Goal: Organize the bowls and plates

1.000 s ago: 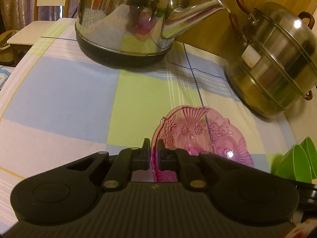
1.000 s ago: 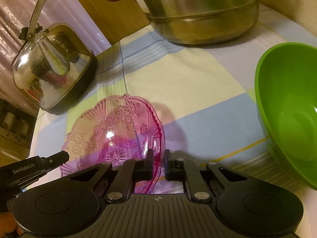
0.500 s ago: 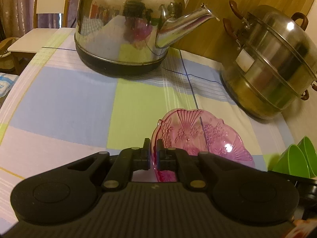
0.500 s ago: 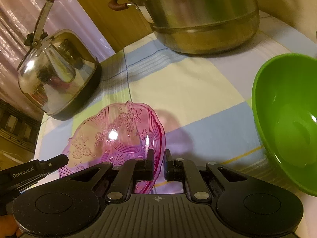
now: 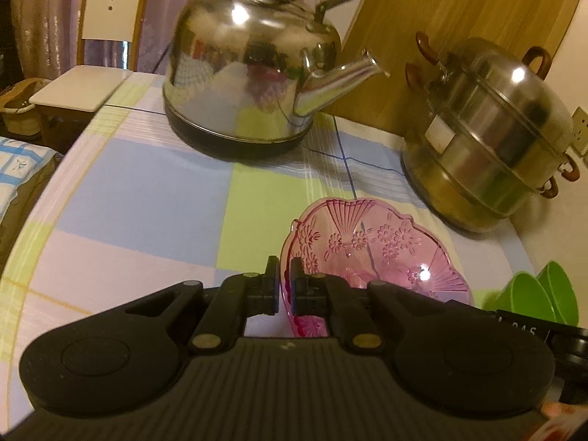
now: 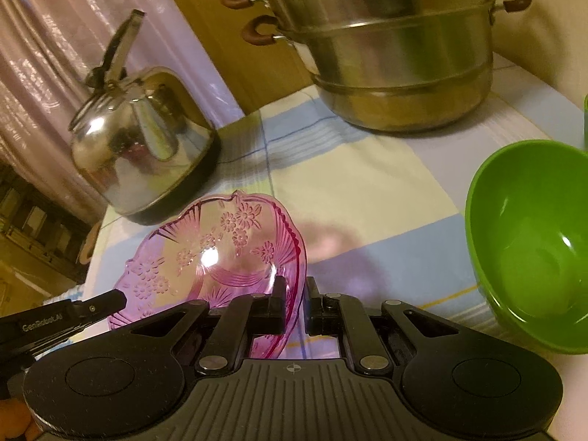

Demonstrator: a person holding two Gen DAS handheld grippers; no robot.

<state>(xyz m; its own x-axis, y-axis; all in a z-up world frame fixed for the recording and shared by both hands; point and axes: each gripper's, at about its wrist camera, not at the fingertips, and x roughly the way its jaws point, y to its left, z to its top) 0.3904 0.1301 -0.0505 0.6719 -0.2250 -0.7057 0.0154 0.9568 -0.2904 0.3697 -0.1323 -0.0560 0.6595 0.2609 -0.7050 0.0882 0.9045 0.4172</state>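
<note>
Checked cloth covers the worktop point(image 5: 147, 191), above which each hand-held gripper, left point(image 5: 283, 281) and right point(image 6: 296, 299), pinches the pink dish point(image 6: 217, 253) by opposite rims, mid-carry, with the green bowl point(image 6: 529, 242) the likely place to set it.

The left tool point(image 5: 283, 281) points steeply downward, its jaws closed tight on the near rim of the dish point(image 5: 382, 253). The right tool point(image 6: 297, 299) tilts down likewise, jaws pinching the dish's opposite rim, both lifting it together.
</note>
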